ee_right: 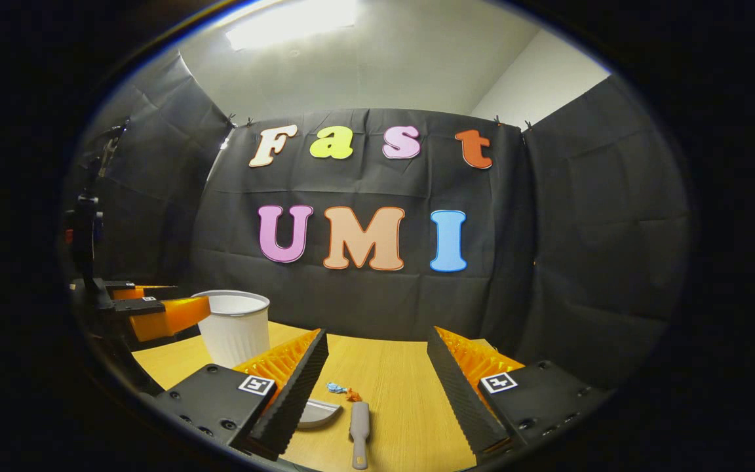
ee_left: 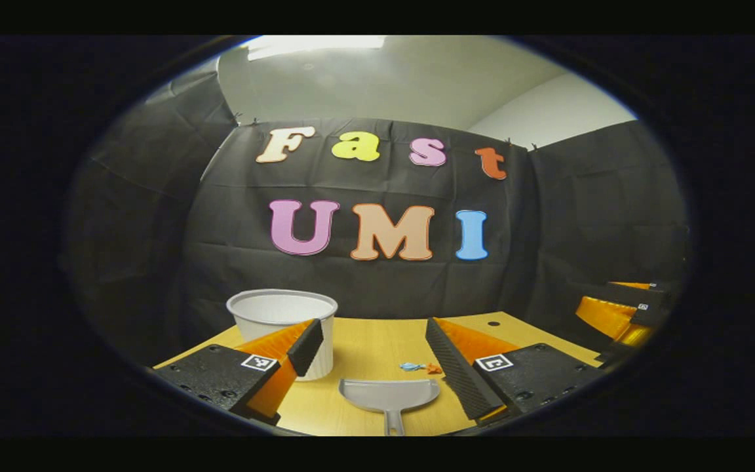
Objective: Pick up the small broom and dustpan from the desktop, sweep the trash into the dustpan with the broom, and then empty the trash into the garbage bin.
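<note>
A grey dustpan (ee_left: 389,396) lies on the wooden desk (ee_left: 377,341), handle toward me, between the fingers of my left gripper (ee_left: 371,347), which hangs open above it with nothing held. Small blue and orange scraps of trash (ee_left: 421,368) sit just beyond the pan's right corner. In the right gripper view a small grey broom (ee_right: 359,425) lies on the desk (ee_right: 390,380) below my open right gripper (ee_right: 377,357). The trash (ee_right: 343,391) lies just past the broom's head, and the dustpan (ee_right: 320,413) peeks out beside the left finger. A white garbage bin (ee_left: 284,328) stands at the desk's back left.
The garbage bin (ee_right: 234,326) stands left of the broom in the right gripper view, with the left gripper (ee_right: 154,308) beside it. The right gripper (ee_left: 620,311) appears at the right edge of the left gripper view. Black cloth walls close in the desk behind and at both sides.
</note>
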